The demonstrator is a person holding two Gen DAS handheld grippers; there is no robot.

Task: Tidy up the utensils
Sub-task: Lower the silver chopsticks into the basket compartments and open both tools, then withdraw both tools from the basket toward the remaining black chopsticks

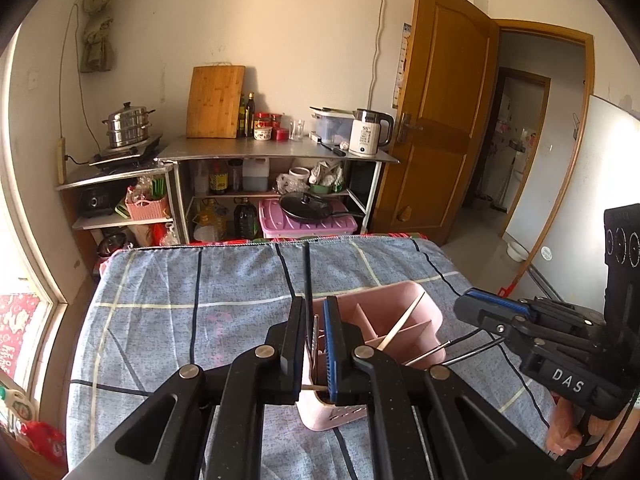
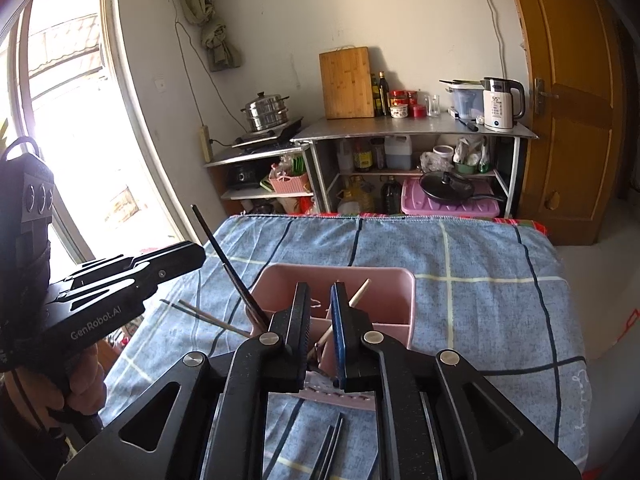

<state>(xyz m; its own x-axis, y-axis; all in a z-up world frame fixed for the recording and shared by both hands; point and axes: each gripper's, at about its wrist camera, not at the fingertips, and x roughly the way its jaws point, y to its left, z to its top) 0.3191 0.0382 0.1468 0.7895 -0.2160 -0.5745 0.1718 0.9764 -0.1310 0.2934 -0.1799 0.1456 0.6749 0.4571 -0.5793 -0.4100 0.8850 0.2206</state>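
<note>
Chopsticks are going into a pink caddy (image 1: 400, 312) standing on the checked bedspread (image 1: 160, 300): the left gripper (image 1: 316, 344) is nearly together on a dark chopstick (image 1: 307, 276) that stands upright over the caddy's near end. The right gripper (image 2: 320, 336), jaws narrowly apart, has a pale chopstick (image 2: 358, 292) between them; whether its pads press on it cannot be told. Judged next: lower and let go; more chopsticks (image 2: 208, 318) lie beside the caddy.

You are looking at a pink divided caddy (image 2: 394, 280) sitting upright on the checked cloth, a pale chopstick (image 1: 402, 322) and a dark chopstick (image 2: 228, 264) leaning inside it.
</note>
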